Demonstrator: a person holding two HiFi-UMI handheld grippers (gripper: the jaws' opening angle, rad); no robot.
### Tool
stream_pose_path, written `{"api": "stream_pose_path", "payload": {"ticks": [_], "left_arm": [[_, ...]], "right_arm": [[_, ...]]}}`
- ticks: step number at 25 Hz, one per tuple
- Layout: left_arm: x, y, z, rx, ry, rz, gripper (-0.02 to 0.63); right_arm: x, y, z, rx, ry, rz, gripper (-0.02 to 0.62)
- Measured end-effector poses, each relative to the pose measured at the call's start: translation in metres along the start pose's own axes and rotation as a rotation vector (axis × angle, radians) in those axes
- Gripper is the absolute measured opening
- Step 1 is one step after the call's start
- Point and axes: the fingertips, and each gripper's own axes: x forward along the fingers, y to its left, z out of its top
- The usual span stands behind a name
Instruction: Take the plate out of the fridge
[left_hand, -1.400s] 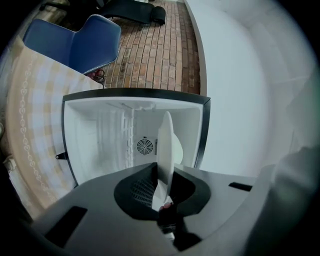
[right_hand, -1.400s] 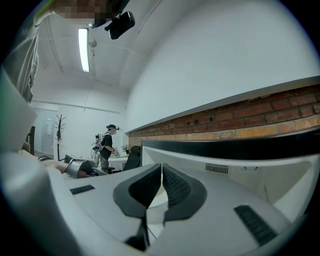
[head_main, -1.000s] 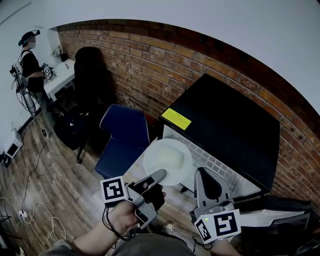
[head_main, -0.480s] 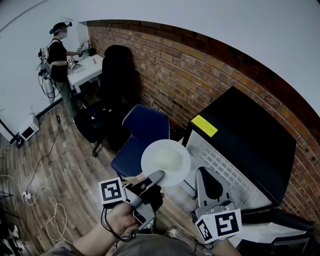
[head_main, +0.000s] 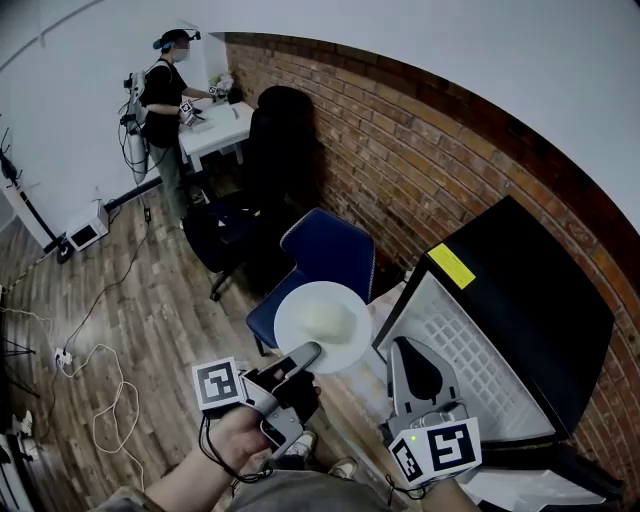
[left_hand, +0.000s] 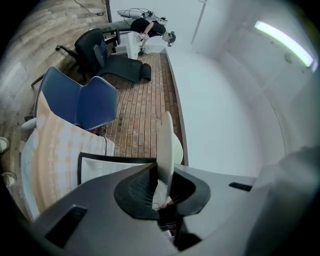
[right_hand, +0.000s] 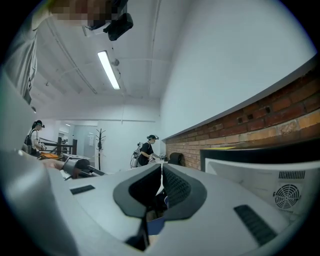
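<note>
White round plate (head_main: 322, 322), one, clamped by its rim in left hand-held gripper (head_main: 303, 355); right hand-held gripper (head_main: 408, 350), jaws together, just right of it; one black fridge (head_main: 525, 300) beyond.

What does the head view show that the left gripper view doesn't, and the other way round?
Only the head view: the right gripper, the yellow sticker on the fridge, and cables on the floor. Only the left gripper view: a ceiling light, and the left gripper's pads closed on the rim of the plate, seen edge-on. Both: the plate, the blue chair, the brick wall and a person far off.
</note>
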Motion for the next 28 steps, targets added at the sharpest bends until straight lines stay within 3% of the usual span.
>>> {"api": "stream_pose_path", "payload": {"ticks": [13,22,28], "left_arm": [[-0.054,0.04,0.031,0.006,-0.135,0.084,0.04],[-0.075,0.052,0.038,0.004,-0.158,0.098,0.041],[-0.069,0.05,0.033,0.026,-0.132,0.095,0.04]], "right_arm": [[0.025,0.046,-0.041,-0.028,0.093,0.131,0.031],[0.028,0.063,-0.054,-0.038,0.115,0.163,0.031],[0.022,0.05,-0.049,-0.037,0.113,0.13,0.031]]}}
